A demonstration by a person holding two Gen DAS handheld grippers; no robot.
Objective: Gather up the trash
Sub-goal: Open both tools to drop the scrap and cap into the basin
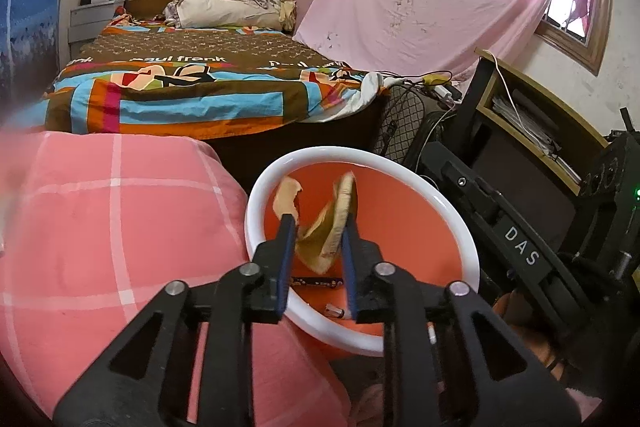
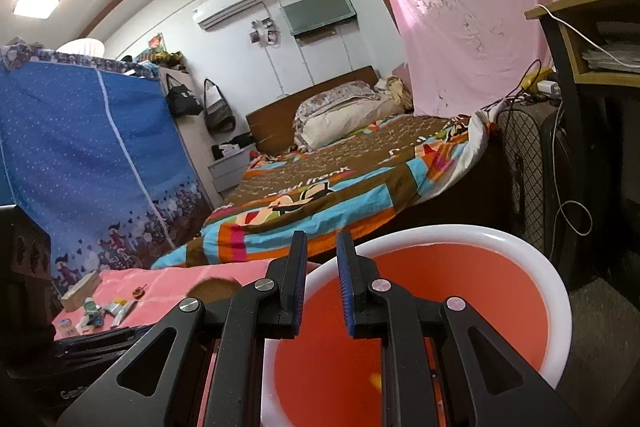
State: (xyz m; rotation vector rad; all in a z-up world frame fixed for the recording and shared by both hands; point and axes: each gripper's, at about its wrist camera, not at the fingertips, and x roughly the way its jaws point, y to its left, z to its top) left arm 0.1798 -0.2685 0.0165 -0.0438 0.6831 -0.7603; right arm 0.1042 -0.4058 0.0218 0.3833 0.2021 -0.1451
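A: Item held by the left gripper (image 1: 318,223)?
B: Banana peel (image 1: 326,227), tan and limp, lodged between the two blue pads (image 1: 287,247).

A: Directly below the fingertips?
B: Orange bin (image 1: 432,227), white rim; a small dark wrapper (image 1: 318,281) lay inside.

A: Left of the tool?
B: Pink checked cloth (image 1: 120,227).

A: Beyond it?
B: Bed with patterned cover (image 1: 192,83).
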